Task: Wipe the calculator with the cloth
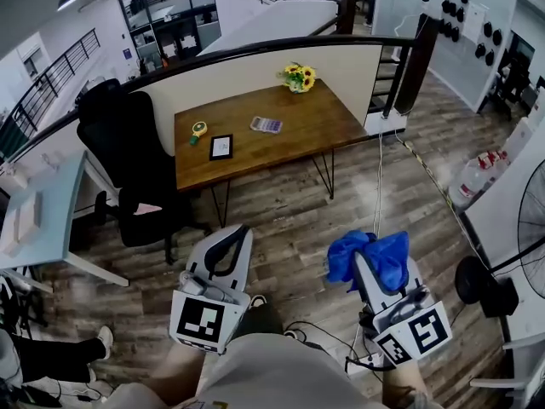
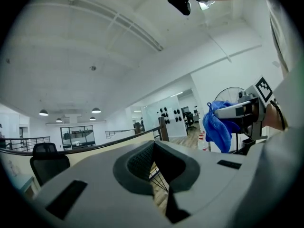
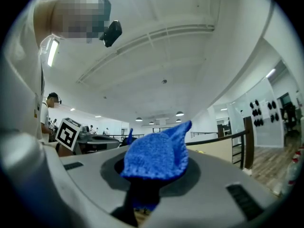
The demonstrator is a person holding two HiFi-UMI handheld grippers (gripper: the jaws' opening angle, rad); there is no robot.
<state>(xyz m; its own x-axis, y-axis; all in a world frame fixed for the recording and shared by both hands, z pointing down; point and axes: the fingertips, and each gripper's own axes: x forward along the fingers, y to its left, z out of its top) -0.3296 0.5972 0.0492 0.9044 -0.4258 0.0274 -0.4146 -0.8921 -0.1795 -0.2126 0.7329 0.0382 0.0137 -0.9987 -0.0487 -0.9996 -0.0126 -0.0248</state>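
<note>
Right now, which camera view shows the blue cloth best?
The right gripper view: the blue cloth fills the middle, clamped in the right tool. The head view shows it bunched over that tool; the left gripper view shows it small, hanging.

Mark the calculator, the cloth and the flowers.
calculator [image 1: 266, 124], head view, middle of its keypad.
cloth [image 1: 392, 258], head view, bunched blue folds.
flowers [image 1: 298, 77], head view, yellow blooms.

Blue cloth, brown wooden table, yellow flowers, black chair
</note>
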